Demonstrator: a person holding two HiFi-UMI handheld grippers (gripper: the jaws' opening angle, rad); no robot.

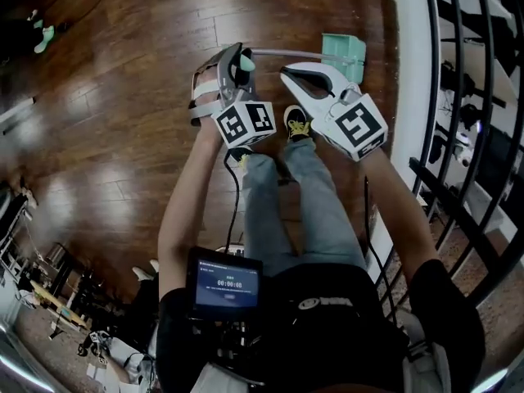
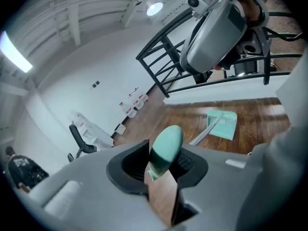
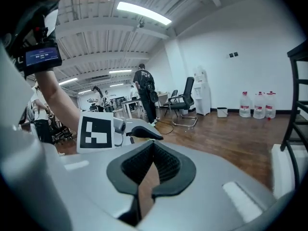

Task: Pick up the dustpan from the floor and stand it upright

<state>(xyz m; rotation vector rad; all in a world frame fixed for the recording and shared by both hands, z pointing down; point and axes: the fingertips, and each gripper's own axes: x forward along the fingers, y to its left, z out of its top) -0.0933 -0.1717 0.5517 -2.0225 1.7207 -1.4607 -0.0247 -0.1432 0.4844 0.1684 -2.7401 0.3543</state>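
Observation:
The dustpan has a teal pan (image 1: 345,51) resting on the wooden floor by the white wall base, and a long grey handle (image 1: 282,53) rising to a teal grip (image 1: 246,60). My left gripper (image 1: 236,65) is shut on that grip. In the left gripper view the teal grip (image 2: 167,139) sticks up between the pads of the left gripper (image 2: 166,155), and the pan (image 2: 224,124) lies far below. My right gripper (image 1: 296,77) hovers just right of the handle, apart from it. In its own view the right gripper (image 3: 153,150) has its pads together with nothing between them.
A black railing (image 1: 471,137) and a white wall base (image 1: 409,64) bound the right side. The person's legs and shoe (image 1: 297,123) stand below the grippers. Behind the right gripper are an office chair (image 3: 184,100), water bottles (image 3: 257,105) and a standing person (image 3: 144,93).

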